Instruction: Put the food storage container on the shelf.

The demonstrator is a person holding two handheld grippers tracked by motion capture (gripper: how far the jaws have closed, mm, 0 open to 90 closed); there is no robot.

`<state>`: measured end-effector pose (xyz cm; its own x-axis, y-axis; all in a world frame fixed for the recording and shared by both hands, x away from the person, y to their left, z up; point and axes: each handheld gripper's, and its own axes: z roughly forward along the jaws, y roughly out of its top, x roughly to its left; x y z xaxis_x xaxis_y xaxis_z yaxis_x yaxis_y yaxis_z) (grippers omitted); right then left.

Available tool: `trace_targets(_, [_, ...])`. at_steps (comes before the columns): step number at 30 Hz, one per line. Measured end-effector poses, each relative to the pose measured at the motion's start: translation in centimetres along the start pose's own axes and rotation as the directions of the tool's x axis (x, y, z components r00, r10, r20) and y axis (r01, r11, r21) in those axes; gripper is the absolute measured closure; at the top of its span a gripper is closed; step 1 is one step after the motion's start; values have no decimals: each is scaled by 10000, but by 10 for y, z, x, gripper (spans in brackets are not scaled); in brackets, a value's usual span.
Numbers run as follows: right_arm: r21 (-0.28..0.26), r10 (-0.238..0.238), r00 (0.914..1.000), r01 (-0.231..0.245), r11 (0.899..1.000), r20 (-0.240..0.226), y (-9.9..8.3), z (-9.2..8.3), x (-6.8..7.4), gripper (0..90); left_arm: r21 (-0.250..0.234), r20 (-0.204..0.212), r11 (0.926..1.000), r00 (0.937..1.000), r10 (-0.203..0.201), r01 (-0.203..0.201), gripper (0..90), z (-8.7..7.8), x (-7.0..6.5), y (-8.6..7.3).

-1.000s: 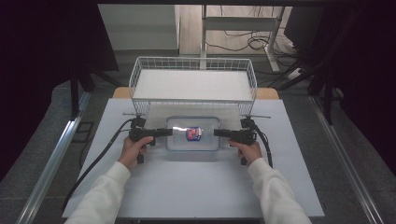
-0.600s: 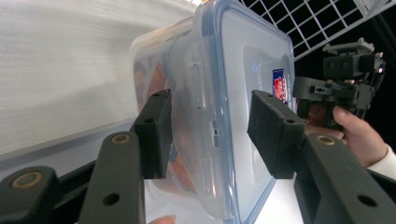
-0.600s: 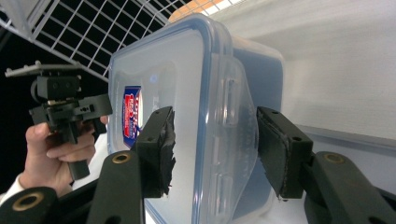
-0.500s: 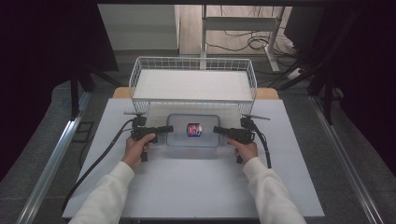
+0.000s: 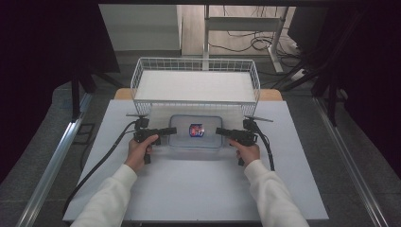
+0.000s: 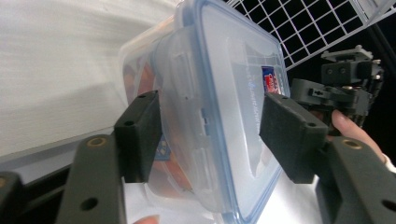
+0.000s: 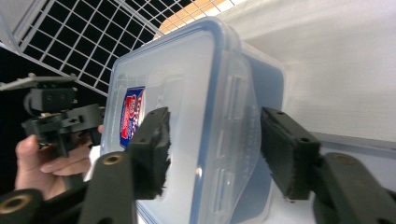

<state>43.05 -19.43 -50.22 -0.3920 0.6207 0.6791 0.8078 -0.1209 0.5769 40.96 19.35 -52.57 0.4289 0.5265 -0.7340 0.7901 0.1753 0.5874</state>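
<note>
Both my grippers straddle the clip-lid plastic container (image 5: pixel 196 132) — left gripper (image 5: pixel 171 130) and right gripper (image 5: pixel 220 131) jaws just opening, pads off its end latches.

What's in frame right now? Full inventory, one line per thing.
clear plastic lidded container with blue seal: 1, clear with blue rim, centre of the table, between the two grippers
red and blue label: 1, on the container's lid
white wire basket: 1, white, far side of the table behind the container
white table: 1, white top, under everything
left gripper: 1, black, at the container's left end, jaws straddling its side latch, just been opening, pads off it
right gripper: 1, black, at the container's right end, jaws straddling its edge, just been opening, pads off it
hands in white sleeves: 2, one on each gripper
</note>
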Motion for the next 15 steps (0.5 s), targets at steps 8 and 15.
trace_targets(8, [-494,-1138,9888,1189,9917,961,-1,-20,16,380,98,-909,9942,9900,1076,-1071,257,-18,-16,-6])
trace_targets(15, [-427,-2327,9622,2408,9696,1413,-13,-47,33,380,209,-1361,9766,9672,2147,-2139,248,-45,-33,-22])
